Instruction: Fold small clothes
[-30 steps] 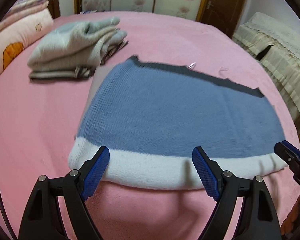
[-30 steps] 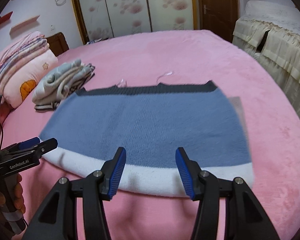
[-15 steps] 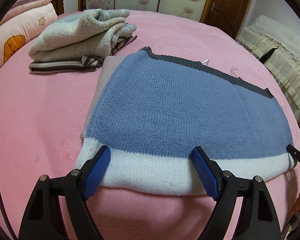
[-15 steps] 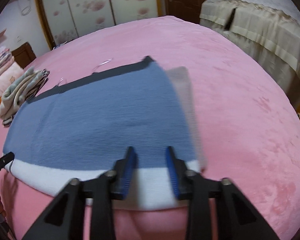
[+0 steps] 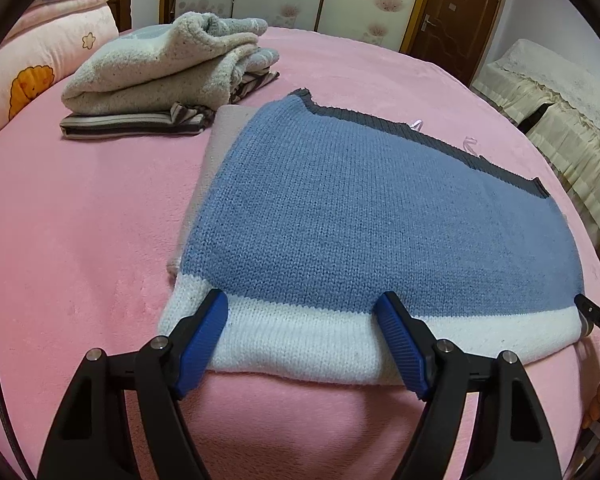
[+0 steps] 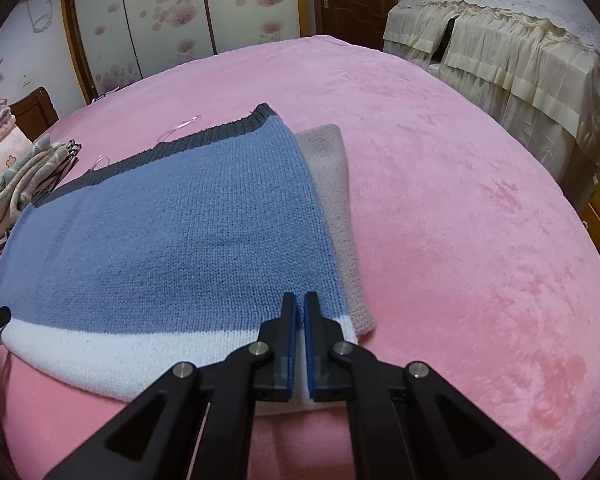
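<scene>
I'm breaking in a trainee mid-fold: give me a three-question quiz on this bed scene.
1. True or false: the right gripper is shut on the sweater's white hem.
2. Where does the folded pile of clothes lie relative to the blue sweater, seen from the left wrist view? A) behind it to the left B) on top of it C) to its right
3. Fill in: the left gripper straddles the hem with its jaws ____.

Key:
1. True: its jaws are pinched together at the hem's right corner.
2. A
3. Apart, though closing; the pads do not yet press the knit.
</scene>
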